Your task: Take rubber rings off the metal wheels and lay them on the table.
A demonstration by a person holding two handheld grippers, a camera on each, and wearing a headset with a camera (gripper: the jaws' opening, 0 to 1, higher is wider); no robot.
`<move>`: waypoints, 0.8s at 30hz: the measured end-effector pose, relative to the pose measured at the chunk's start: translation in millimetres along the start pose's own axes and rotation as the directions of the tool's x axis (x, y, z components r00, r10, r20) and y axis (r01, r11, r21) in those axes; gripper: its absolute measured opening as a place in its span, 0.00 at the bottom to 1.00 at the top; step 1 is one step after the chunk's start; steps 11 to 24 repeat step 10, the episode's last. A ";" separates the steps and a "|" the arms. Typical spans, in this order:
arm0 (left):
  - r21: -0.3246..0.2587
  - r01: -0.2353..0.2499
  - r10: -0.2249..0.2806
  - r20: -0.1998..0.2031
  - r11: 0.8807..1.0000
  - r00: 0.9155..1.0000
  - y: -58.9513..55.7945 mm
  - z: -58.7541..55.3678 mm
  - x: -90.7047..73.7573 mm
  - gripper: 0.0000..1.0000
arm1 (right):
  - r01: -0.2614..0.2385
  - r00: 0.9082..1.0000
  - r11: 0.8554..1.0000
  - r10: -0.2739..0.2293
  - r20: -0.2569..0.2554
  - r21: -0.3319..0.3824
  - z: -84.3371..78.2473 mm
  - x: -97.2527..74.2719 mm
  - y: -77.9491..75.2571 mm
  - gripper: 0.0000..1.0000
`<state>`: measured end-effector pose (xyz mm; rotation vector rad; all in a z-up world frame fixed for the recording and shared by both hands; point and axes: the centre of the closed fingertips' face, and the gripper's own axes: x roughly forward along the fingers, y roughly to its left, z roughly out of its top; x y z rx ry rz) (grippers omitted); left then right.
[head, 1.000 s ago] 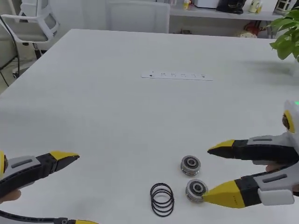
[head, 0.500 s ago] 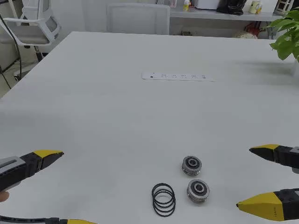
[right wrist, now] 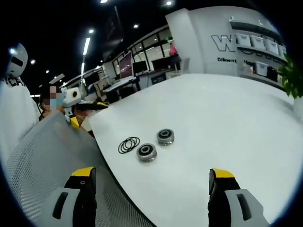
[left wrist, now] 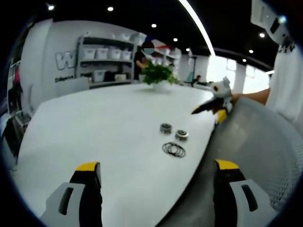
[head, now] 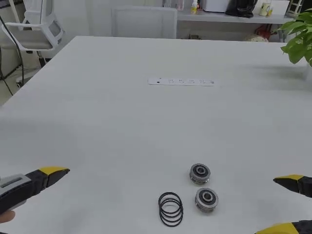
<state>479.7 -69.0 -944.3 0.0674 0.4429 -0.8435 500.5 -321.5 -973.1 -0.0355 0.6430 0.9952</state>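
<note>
Rings (head: 170,209) lay in a small overlapping cluster on the table (head: 122,122), at the lower centre of the head view, just left of the nearer wheel (head: 206,199). The second wheel (head: 200,173) sat just above that one in the frame, apart from it. The rings were thin, black and round, lying flat and loose (about four; exact count uncertain). Both wheels rested on their flat faces, silver-grey metal with dark centres. No rubber was evident on their rims, so stripping was judged complete or nearly so. Set flat, neither wheel was likely to roll. The table surface was white, matt and smooth.

Left gripper (left wrist: 156,165), at the lower left of the head view, had its jaws spread wide and held nothing. The right gripper (right wrist: 151,172), at the lower right edge, was likewise spread and empty. Both stood well clear of the parts, which was judged consistent with nothing left to grasp. Jaw tips were yellow on black bodies.
</note>
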 end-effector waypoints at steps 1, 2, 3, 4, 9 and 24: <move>0.000 -0.001 0.001 0.000 1.000 1.000 0.1 0.2 0.1 1.00 | 0.000 1.000 1.000 0.000 -0.004 0.004 -1.3 0.6 0.3 0.99; -0.001 -0.003 0.003 -0.002 1.000 1.000 0.3 0.1 0.2 1.00 | -0.002 1.000 1.000 0.002 -0.009 0.011 -3.2 1.2 1.5 0.99; -0.002 -0.005 0.005 -0.002 1.000 1.000 0.4 0.4 0.2 1.00 | -0.005 1.000 1.000 0.005 -0.012 0.015 -4.0 1.6 2.3 0.99; -0.002 -0.006 0.006 -0.001 1.000 1.000 0.5 0.9 0.3 1.00 | -0.010 1.000 1.000 0.010 -0.017 0.018 -5.3 1.7 3.0 0.99; -0.010 -0.012 0.012 -0.005 1.000 1.000 -0.1 0.3 2.4 1.00 | -0.015 0.999 0.999 0.016 -0.036 0.029 -9.1 0.9 3.1 0.94; -0.011 -0.012 0.012 -0.007 1.000 1.000 -0.7 -0.4 3.1 1.00 | -0.019 0.999 0.999 0.020 -0.045 0.033 -10.8 0.9 3.9 0.92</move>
